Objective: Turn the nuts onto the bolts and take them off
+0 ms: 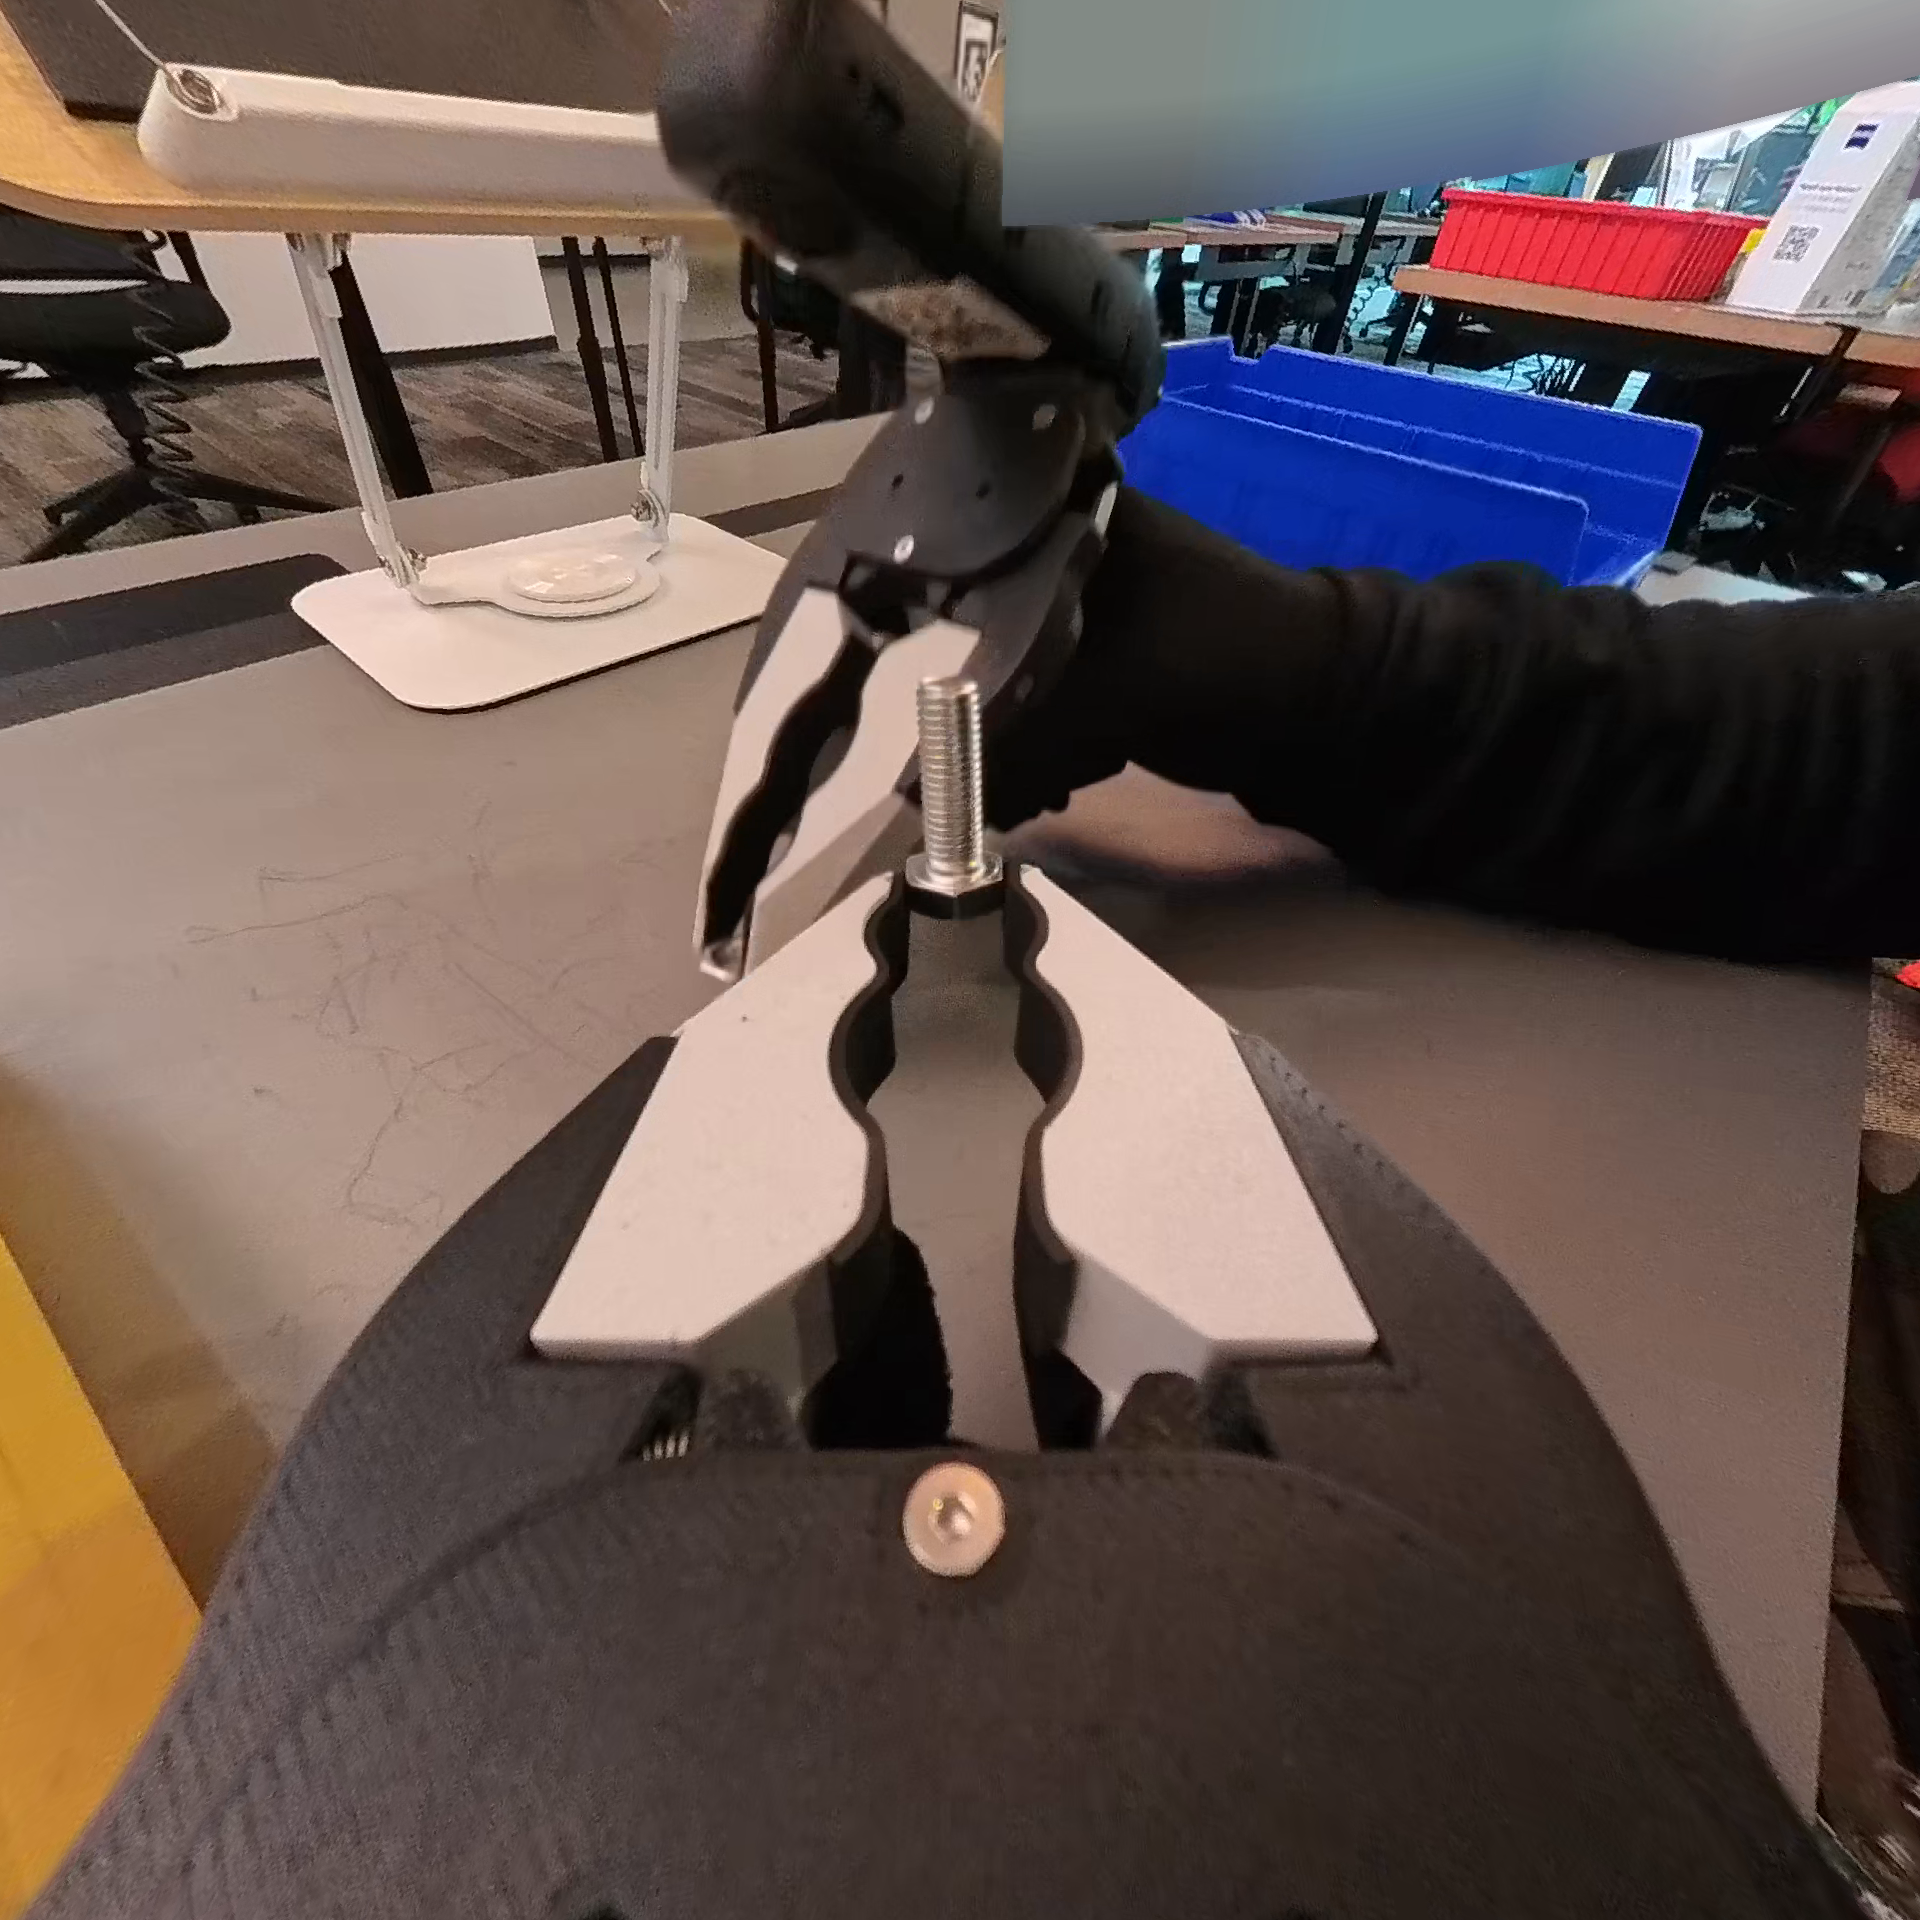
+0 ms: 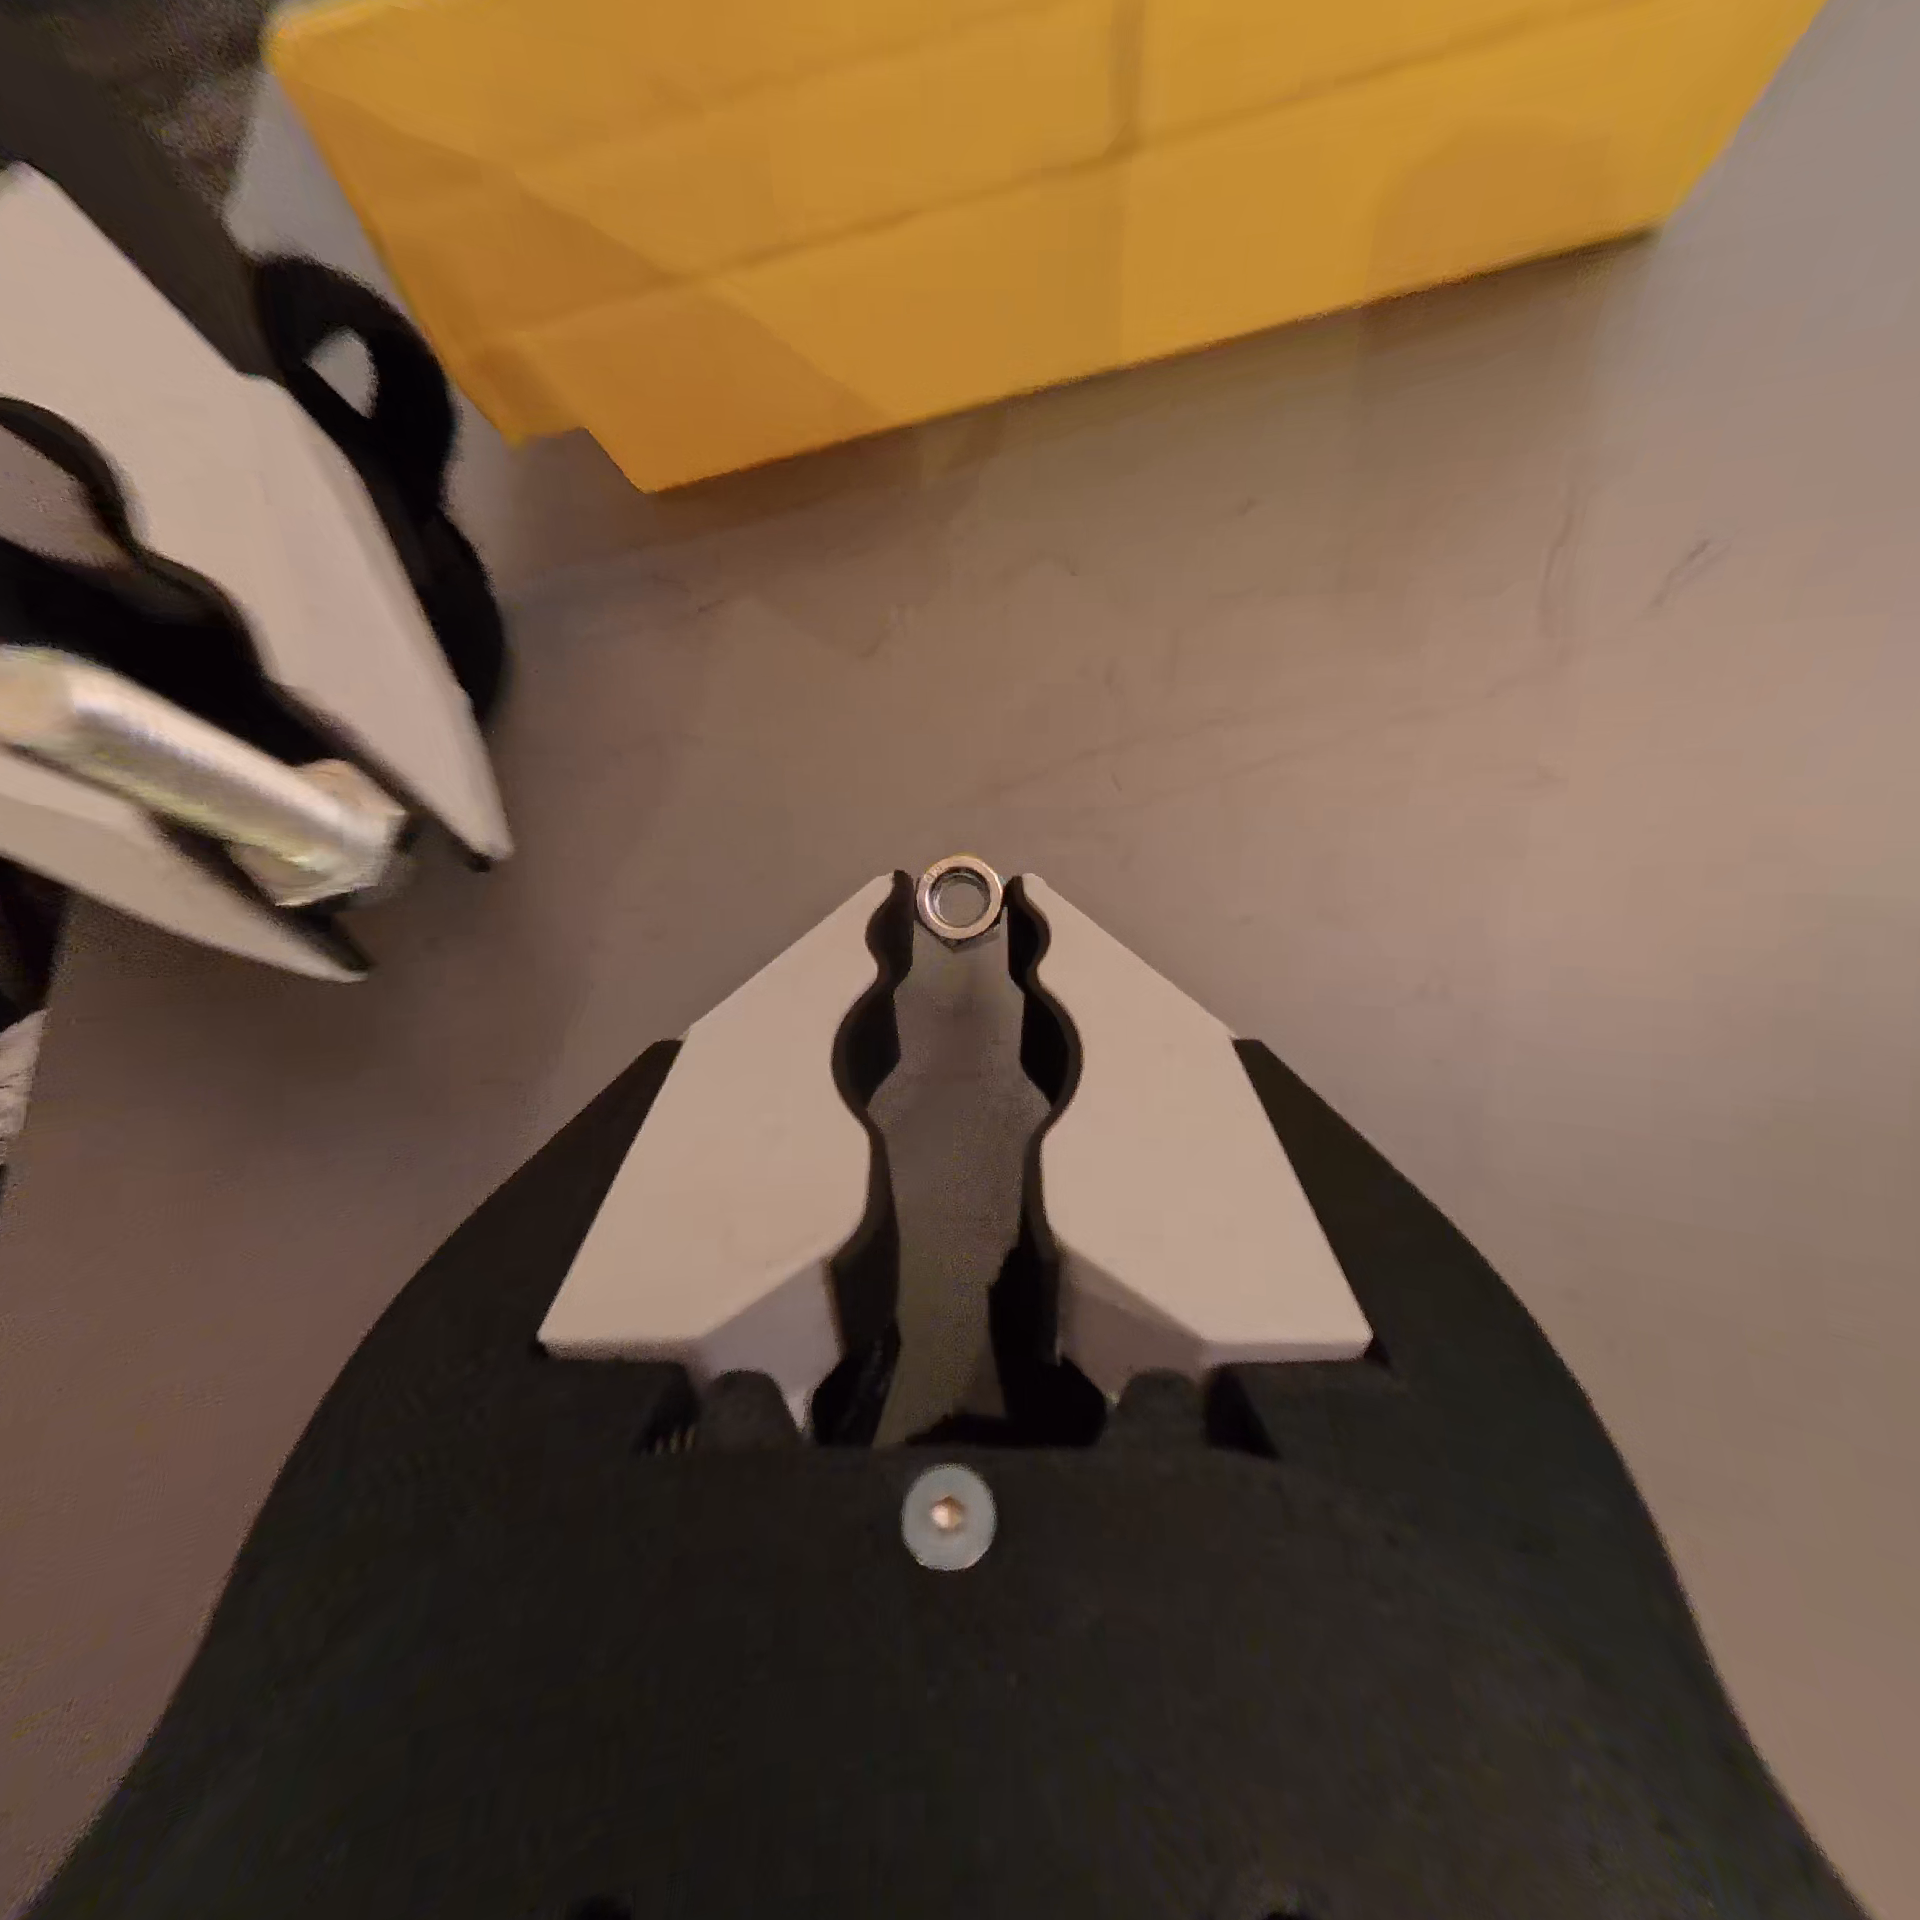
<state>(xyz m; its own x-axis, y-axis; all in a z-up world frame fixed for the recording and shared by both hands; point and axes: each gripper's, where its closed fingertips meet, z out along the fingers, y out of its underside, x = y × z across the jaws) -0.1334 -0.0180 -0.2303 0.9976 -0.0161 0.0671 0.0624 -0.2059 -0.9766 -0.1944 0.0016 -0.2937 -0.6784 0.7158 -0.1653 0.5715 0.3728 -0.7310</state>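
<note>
Where fingertips meet, bolt (image 1: pixel 949 774) head hidden.

bolt (image 1: pixel 949 790): standing upright, head pinched between left gripper (image 1: pixel 956 894) tips
right gripper (image 1: pixel 727 940): sitting just behind-left of bolt, tips angling down toward table (image 1: pixel 312 935)
nut (image 2: pixel 962 902): sitting between right gripper tips, apart from bolt
left gripper in right wrist view: lying at left edge, well left of nut
stand (image 1: pixel 520 613): standing on table, far left behind
bin (image 1: pixel 1403 488): sitting behind the sleeve (image 1: pixel 1507 748), right
bin near nut (image 2: pixel 935 229): sitting on table beyond right gripper
</note>
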